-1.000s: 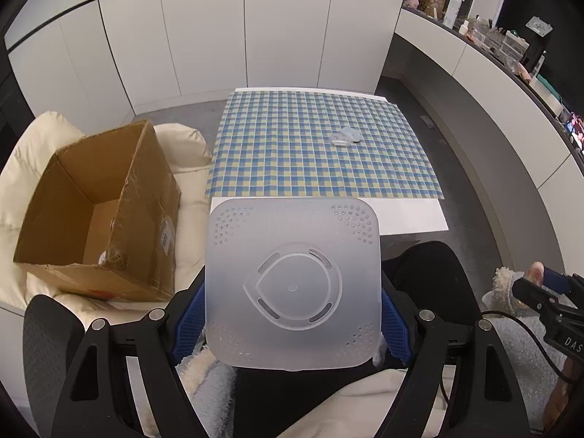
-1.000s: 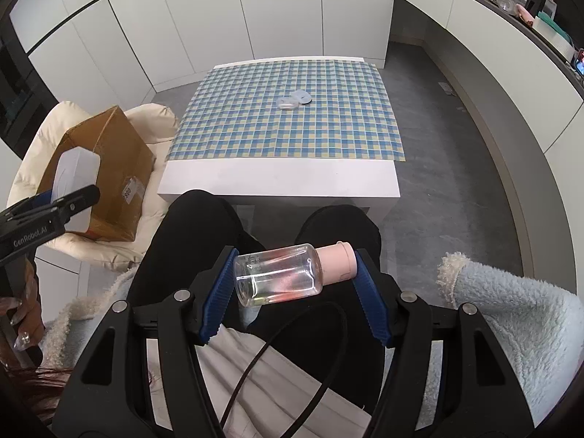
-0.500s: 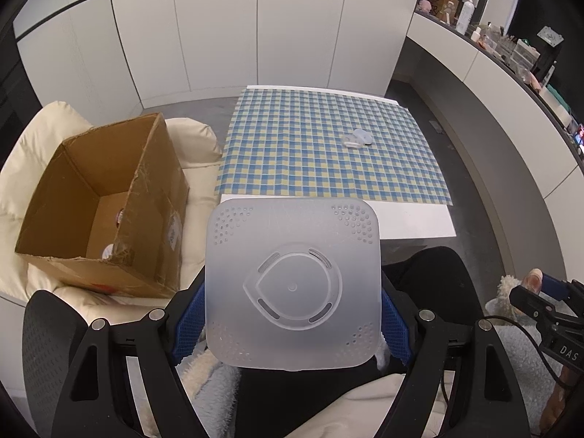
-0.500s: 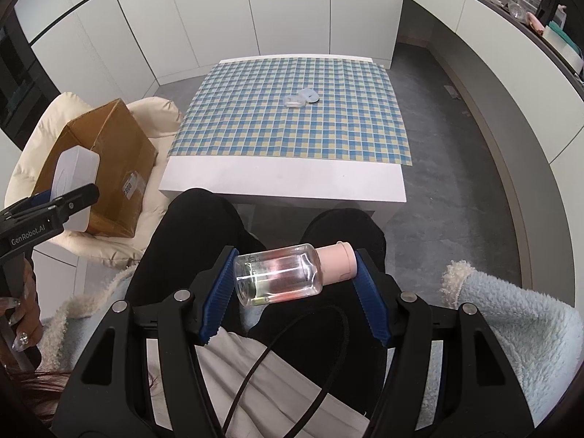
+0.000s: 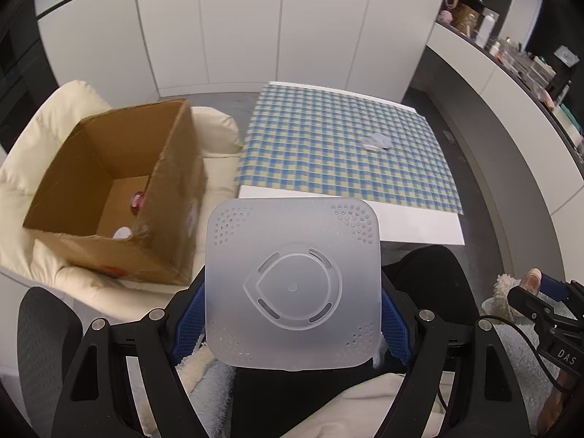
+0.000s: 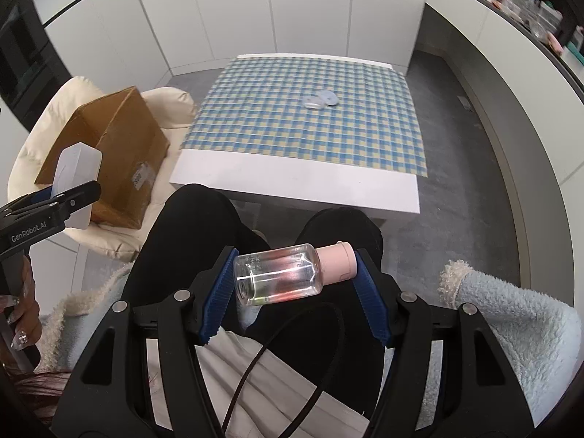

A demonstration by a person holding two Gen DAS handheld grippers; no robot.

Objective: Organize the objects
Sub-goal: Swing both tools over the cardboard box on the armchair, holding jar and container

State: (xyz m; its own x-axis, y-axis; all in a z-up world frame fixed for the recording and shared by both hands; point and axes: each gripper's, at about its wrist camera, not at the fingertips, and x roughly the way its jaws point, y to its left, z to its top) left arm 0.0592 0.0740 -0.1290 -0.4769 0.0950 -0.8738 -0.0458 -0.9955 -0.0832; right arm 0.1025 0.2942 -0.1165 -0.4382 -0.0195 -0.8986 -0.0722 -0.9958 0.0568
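My left gripper [image 5: 292, 310] is shut on a frosted white square lid [image 5: 292, 281] with a round raised ring, held flat between the blue pads above the person's lap. In the right wrist view the same lid [image 6: 78, 179] shows edge-on at the far left. My right gripper [image 6: 294, 279] is shut on a clear bottle with a pink cap [image 6: 292, 273], clamped end to end and lying sideways. An open cardboard box [image 5: 113, 189] sits on a cream armchair to the left, with small items at its bottom. A small clear piece [image 5: 376, 142] lies on the checked tablecloth.
A low white table [image 6: 299, 182] with a blue-and-yellow checked cloth [image 6: 310, 120] stands ahead. The person's black-clad legs [image 6: 204, 233] are below both grippers. A grey counter [image 5: 511, 84] with clutter curves along the right. White cabinets fill the back wall.
Both views have swung left: the box now sits nearer the middle and shows more of its inside. The lid and the bottle stay gripped as before.
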